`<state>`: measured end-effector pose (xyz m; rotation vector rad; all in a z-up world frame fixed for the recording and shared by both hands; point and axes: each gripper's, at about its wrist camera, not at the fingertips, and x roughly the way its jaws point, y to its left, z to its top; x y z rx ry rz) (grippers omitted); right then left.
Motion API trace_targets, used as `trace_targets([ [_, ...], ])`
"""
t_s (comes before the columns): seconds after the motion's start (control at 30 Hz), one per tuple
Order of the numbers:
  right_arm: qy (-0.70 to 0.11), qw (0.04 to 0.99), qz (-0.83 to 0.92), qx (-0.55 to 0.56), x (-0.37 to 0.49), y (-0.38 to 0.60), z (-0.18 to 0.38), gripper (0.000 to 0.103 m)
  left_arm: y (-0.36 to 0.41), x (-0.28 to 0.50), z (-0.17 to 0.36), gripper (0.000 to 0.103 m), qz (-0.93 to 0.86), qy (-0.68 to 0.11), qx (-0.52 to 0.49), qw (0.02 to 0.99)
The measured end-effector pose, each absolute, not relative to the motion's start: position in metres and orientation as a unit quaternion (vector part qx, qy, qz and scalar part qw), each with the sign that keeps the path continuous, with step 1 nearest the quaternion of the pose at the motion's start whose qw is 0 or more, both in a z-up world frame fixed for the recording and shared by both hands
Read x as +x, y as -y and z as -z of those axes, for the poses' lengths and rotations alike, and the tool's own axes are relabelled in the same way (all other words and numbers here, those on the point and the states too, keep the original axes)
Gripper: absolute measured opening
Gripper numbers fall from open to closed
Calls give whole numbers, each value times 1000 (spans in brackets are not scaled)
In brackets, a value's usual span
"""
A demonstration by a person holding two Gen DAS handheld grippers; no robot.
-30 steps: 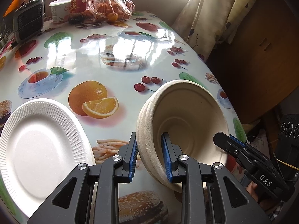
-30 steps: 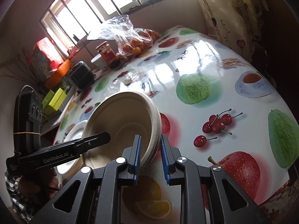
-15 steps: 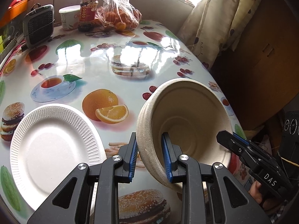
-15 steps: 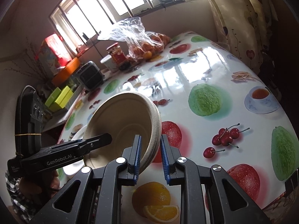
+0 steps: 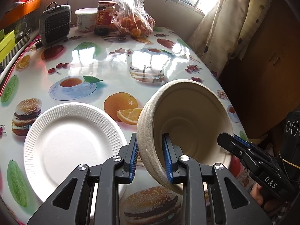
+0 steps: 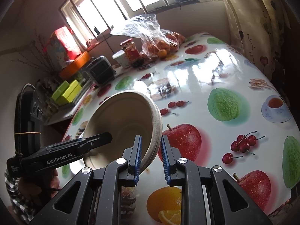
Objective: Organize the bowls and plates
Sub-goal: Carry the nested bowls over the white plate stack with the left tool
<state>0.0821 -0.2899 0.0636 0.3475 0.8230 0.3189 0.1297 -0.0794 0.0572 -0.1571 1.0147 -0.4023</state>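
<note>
Bag of oranges [image 5: 134,21], red-labelled jar [image 5: 103,17], white tub [image 5: 84,19] and small heater [image 5: 54,24] on fruit-print tablecloth [image 5: 105,63].

I have lifted the bowl [image 5: 187,123] higher off the surface [image 5: 105,69] over the past second, tipping it more upright. The white plate [image 5: 71,146] has slid toward the middle of my left view, and more of the far window end now shows.
</note>
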Motion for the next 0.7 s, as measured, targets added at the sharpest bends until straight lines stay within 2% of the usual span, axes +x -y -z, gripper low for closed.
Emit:
trace_targets([
  [0.7, -400, 885, -191, 143, 90, 254, -66, 20, 43, 120, -63, 26, 154, -470, -91, 864],
])
